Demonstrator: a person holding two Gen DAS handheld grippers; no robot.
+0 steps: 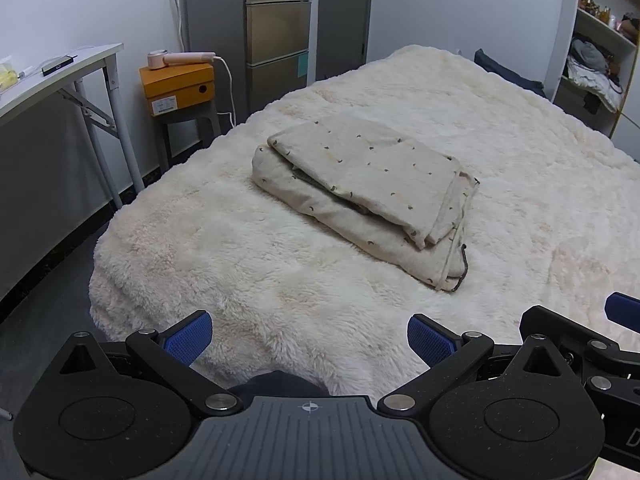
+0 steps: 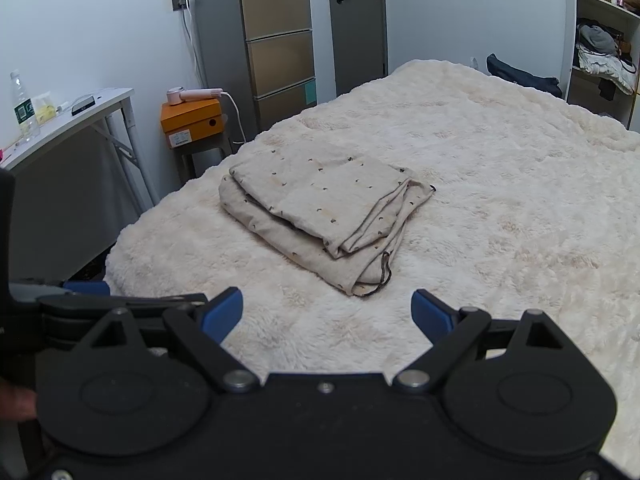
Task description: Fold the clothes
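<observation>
Garment: I see the folded beige cloth, dark-speckled with a dark-trimmed edge, lying mid-bed in a layered rectangle.
Bed: shaggy cream fleece blanket beneath it.
Left tongs: spread, nothing between, short of the cloth.
Right tongs: spread, nothing held.
Right view only: a clear bottle on the white surface.
Beyond: an orange box under a pink dryer.
</observation>
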